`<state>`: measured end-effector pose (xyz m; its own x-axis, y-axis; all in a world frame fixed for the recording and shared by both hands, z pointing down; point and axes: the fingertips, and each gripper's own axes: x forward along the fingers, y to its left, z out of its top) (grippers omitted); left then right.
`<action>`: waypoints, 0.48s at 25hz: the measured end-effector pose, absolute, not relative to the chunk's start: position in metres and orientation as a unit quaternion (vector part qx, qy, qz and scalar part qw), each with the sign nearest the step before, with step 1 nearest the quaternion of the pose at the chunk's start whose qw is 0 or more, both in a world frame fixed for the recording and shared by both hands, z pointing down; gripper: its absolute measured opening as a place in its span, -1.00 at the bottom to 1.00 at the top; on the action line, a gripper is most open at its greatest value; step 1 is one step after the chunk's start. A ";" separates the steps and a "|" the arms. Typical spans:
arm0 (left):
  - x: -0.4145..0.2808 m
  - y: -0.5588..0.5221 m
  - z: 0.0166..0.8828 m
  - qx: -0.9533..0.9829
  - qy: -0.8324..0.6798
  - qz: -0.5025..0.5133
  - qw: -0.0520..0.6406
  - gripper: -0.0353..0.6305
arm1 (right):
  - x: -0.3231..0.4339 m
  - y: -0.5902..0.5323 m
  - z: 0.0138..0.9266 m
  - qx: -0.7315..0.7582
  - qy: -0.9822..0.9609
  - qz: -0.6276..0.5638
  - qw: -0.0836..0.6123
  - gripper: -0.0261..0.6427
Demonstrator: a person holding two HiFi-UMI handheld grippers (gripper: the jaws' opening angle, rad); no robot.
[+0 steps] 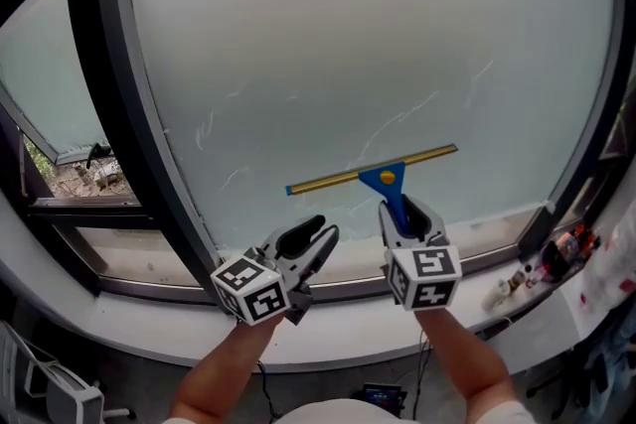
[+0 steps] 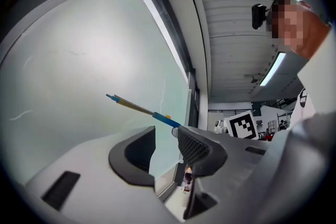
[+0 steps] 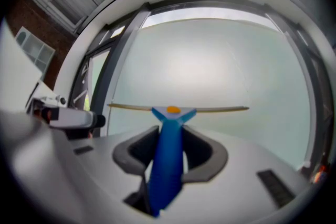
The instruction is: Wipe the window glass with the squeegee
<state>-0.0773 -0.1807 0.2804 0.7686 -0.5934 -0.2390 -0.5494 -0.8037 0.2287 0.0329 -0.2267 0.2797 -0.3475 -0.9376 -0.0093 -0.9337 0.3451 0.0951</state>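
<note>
Right gripper is clamped on the blue squeegee handle, yellow blade against the frosted window glass, low down. Left gripper just beside it, jaws apart, empty. White sill below, black frame.

Your left gripper sits at the near left with its jaws apart and nothing between them. It is rolled to one side, so its marker cube shows a corner, and it angles toward the far right. Your right gripper, just beside it on the right, points straight away from you. Its jaws are clamped on the blue handle of the squeegee, and its cube sits square. Your bare left forearm and right forearm rise from the near edge, apart.
</note>
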 end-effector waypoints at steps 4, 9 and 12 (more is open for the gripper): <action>-0.093 -0.179 0.268 0.938 -0.316 -0.137 0.043 -0.46 | 0.030 -0.234 0.268 0.577 -0.816 -0.032 0.021 -0.49; -0.108 -0.176 0.251 0.940 -0.318 -0.120 0.016 -0.46 | 0.032 -0.246 0.243 0.594 -0.804 -0.027 0.016 -0.49; -0.114 -0.175 0.242 0.940 -0.322 -0.115 0.006 -0.46 | 0.035 -0.253 0.222 0.605 -0.796 -0.031 0.009 -0.49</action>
<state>-0.1138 -0.1754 0.2416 0.7663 -0.6061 -0.2131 -0.6032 -0.7929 0.0859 0.0353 -0.2531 0.2225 -0.2688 -0.9629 -0.0236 -0.9618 0.2670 0.0605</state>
